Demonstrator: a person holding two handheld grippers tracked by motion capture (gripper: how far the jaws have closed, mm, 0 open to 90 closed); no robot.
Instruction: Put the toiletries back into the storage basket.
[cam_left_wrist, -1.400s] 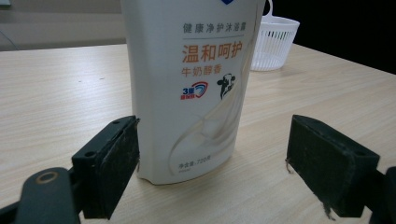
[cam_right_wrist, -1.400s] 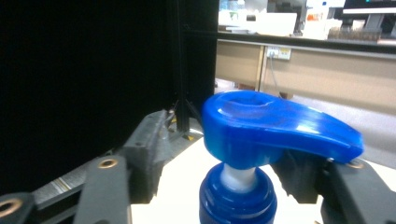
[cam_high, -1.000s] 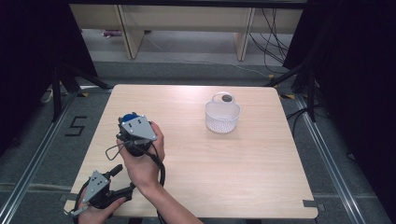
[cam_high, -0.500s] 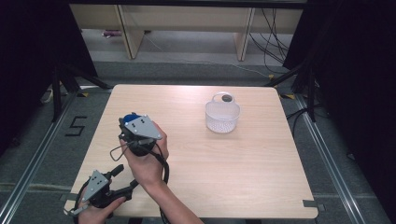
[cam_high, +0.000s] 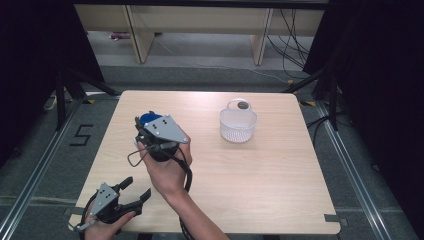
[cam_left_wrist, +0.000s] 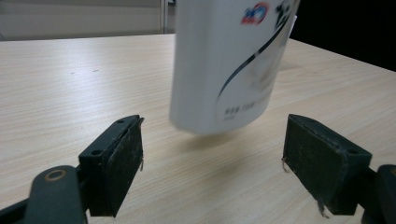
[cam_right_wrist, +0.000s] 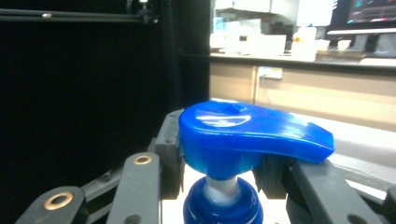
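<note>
- The pump bottle (cam_left_wrist: 229, 60) sits in the right gripper (cam_high: 159, 136), over the left-middle part of the counter (cam_high: 260, 175). From the left gripper view its base hangs just clear of the wood, shadow underneath.
- Right fingers (cam_right_wrist: 168, 154) are closed in on the bottle up near the blue pump top (cam_right_wrist: 252, 135), one each side. That's as closed as they go here, with the bottle in between.
- Long axis runs roughly up and down, tilted a bit, pump end up. The spout sticks out sideways, to the right in the right gripper view.
- Left gripper (cam_high: 131, 196) is down at the near-left edge of the counter, fingers (cam_left_wrist: 114, 158) wide apart, holding nothing, aimed at the bottle.
- Room-wise: a white basket (cam_high: 238, 122) sits toward the far right, well apart from the bottle. Loads of bare wood between them and across the near right side.
</note>
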